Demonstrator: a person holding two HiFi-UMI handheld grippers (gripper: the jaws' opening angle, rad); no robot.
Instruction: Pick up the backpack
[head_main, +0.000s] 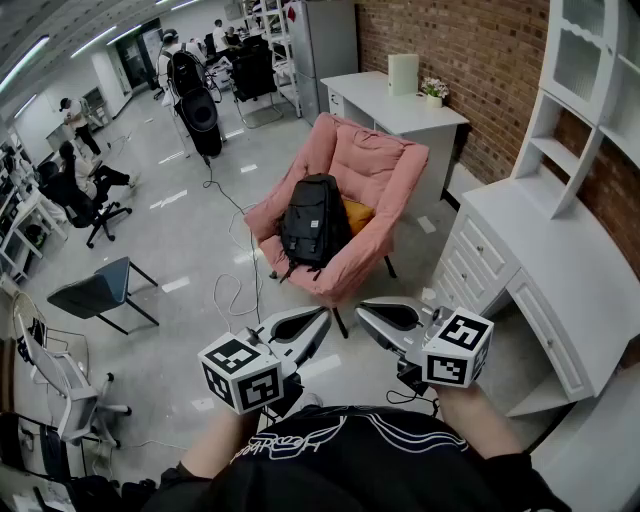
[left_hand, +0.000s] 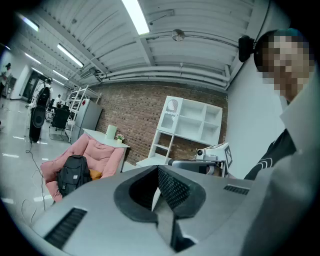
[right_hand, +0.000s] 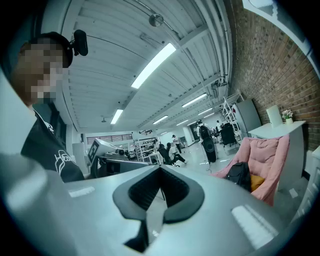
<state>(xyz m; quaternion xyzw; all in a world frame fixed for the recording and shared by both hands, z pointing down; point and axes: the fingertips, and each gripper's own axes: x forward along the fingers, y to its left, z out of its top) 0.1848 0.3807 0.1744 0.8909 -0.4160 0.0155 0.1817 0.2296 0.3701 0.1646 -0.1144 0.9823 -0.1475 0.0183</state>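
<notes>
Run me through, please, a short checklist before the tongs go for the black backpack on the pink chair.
1. Target found: ok. The black fabric backpack stands upright on the pink padded chair, leaning against its back.
2. Left tongs ready to grasp: not ok. They are shut and empty.
3. Right tongs ready to grasp: not ok. They are shut and empty.
4. Tongs at the backpack: not ok. Both are close to the person's body, well short of the chair.
5. Floor path free: not ok. A loose white cable loops on the floor beside the chair.
6. Backpack's top handle reachable: cannot tell; it is too small to make out.
</notes>
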